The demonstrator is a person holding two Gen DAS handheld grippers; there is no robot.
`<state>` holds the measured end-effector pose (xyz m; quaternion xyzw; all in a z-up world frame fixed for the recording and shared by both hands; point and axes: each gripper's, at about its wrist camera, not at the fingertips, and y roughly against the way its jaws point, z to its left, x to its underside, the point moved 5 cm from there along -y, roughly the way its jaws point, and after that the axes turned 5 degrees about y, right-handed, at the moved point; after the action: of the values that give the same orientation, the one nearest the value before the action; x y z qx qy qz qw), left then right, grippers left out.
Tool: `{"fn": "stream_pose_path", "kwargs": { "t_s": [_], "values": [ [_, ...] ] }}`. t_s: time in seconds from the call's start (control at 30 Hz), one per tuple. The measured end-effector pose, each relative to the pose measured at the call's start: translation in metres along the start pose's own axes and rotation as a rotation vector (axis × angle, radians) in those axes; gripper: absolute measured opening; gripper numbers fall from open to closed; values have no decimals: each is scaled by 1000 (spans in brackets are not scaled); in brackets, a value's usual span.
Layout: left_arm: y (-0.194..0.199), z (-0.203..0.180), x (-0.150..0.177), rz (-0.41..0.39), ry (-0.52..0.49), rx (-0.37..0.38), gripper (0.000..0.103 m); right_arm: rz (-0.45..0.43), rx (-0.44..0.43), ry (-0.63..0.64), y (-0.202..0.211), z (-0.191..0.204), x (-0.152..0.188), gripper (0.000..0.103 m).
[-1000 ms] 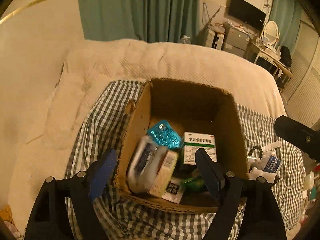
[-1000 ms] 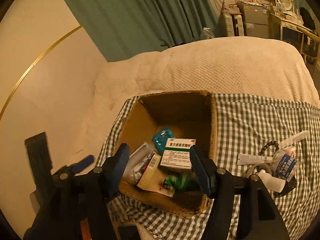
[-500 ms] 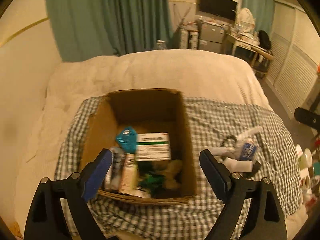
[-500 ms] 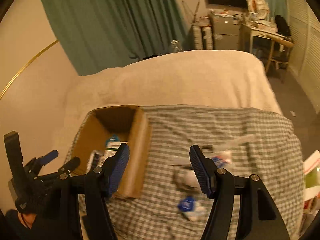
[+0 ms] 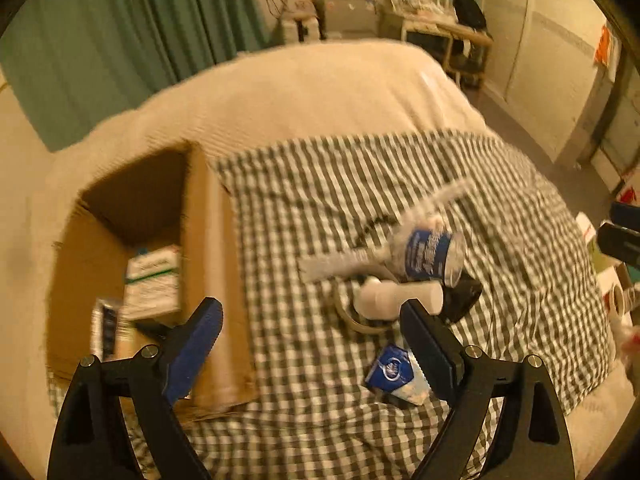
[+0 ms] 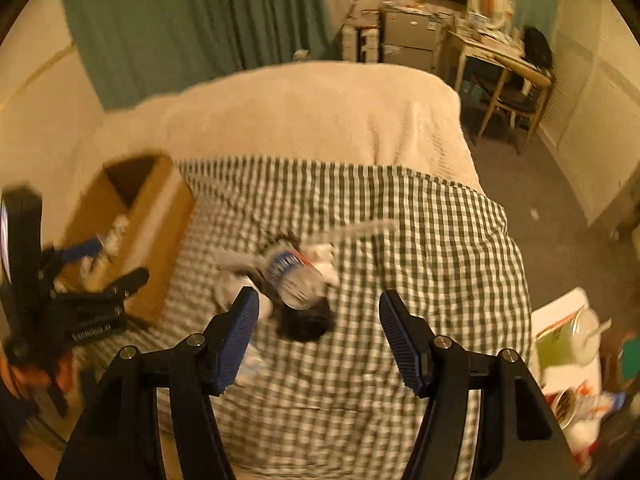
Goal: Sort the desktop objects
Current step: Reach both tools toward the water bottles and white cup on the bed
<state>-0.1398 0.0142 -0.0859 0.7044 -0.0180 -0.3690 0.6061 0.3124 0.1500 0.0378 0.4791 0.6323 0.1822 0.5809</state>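
An open cardboard box (image 5: pixel 212 240) (image 6: pixel 160 220) stands on the left of a checked cloth (image 5: pixel 320 184) and holds a green-and-white medicine carton (image 5: pixel 154 280) with other packs. To its right lies a pile: a blue-labelled bottle (image 5: pixel 428 256) (image 6: pixel 288 272), a white bottle (image 5: pixel 396 296), a white tube (image 5: pixel 340 266), a black item (image 5: pixel 460 300) and a blue-and-white packet (image 5: pixel 394 372). My left gripper (image 5: pixel 310 306) hangs open between box and pile, with nothing in it. The right gripper (image 6: pixel 318 295) is open and empty, just short of the pile.
The cloth lies on a bed with a cream blanket (image 6: pixel 312 112). Green curtains (image 6: pixel 192 20) hang behind it. A desk and chair (image 6: pixel 508 80) stand at the back right. A low white table (image 6: pixel 568 320) with cups sits at the bed's right side.
Both views have swung right, from over the box's inside to the pile on the cloth. The left jaws stand a little wider than a second ago.
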Motion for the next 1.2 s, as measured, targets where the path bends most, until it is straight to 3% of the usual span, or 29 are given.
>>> {"fn": "stream_pose_path", "kwargs": {
  "t_s": [0.17, 0.23, 0.33, 0.47, 0.63, 0.8, 1.0, 1.13, 1.2],
  "values": [
    [-58, 5, 17, 81, 30, -42, 94, 62, -97, 31, -58, 5, 11, 62],
    [-69, 3, 20, 12, -42, -161, 94, 91, -160, 2, -82, 10, 12, 62],
    [-79, -19, 23, -38, -174, -179, 98, 129, -200, -31, -121, 10, 10, 62],
    [-82, -25, 16, -84, -125, -192, 103, 139, -206, -41, -156, 7, 3, 62],
    [-79, -35, 5, -71, -28, -96, 103, 132, -238, -79, -181, 1, -9, 62],
    [-95, -47, 14, -14, -34, -70, 103, 153, -264, -126, -201, -9, -5, 62],
    [-121, -10, 31, 107, 205, 80, 103, 161, -323, -175, -210, -10, -2, 63],
    [-128, -9, 29, 113, 209, 126, 97, 176, -329, -149, -215, -1, -3, 63],
    [-132, -9, 24, 125, 212, 152, 87, 192, -340, -169, -221, 3, -2, 63]
  ]
}}
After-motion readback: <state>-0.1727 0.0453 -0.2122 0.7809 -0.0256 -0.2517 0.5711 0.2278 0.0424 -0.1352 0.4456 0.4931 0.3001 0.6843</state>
